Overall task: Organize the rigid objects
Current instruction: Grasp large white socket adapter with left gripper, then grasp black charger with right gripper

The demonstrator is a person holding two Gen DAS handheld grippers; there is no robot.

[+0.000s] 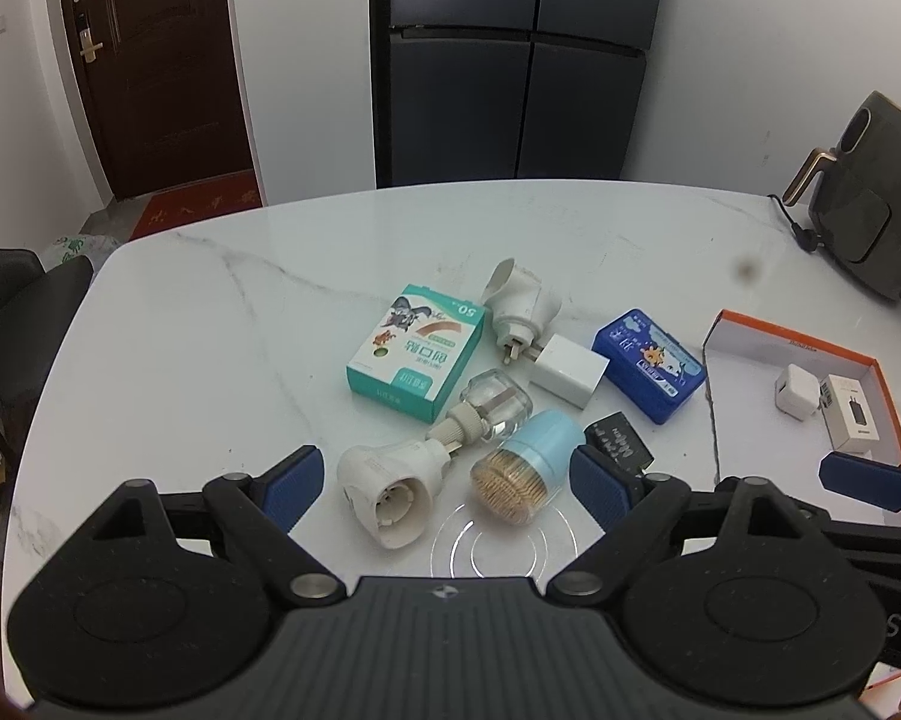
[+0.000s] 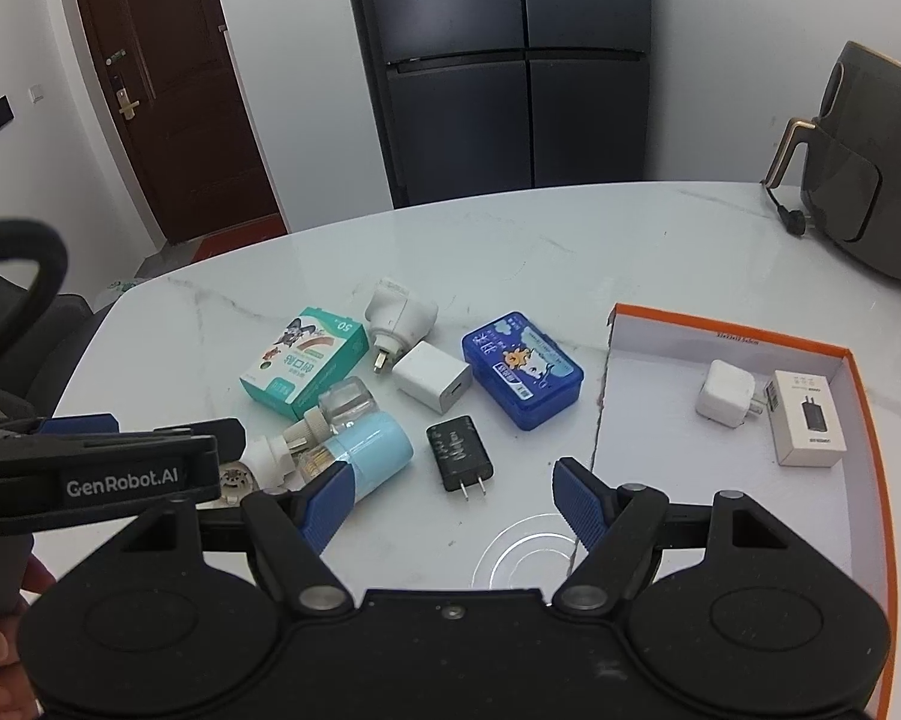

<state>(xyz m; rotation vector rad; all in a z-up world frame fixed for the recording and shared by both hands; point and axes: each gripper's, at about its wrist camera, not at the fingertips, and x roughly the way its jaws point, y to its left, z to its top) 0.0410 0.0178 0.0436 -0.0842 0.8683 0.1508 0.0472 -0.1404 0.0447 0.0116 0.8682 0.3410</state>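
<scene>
Left claw [image 1: 444,486] stands wide open and empty, low over the white marble-patterned surface [image 1: 210,324]. Directly between and just ahead of its blue pads lie two items: a clear cylindrical toothpick holder with pale blue cap [image 1: 525,468], on its side, long axis running away and slightly rightward, open end of sticks toward the camera; and, just to its left, a white plastic plug-in vaporiser socket [image 1: 390,489], also on its side, mouth toward the claw. Judged the left claw's likely target, being nearer than the right. Right claw [image 2: 456,504] likewise open and empty, with a small black two-pin charger [image 2: 459,456] lying just ahead, pins pointing at the claw. Beyond: white cube charger [image 2: 432,383], blue plastic case [image 2: 522,369], teal plaster carton [image 2: 306,360]. Rightward, the orange-rimmed white box lid [image 2: 732,324] already holds a white adapter [image 2: 725,391] and a white carton [image 2: 807,417].
</scene>
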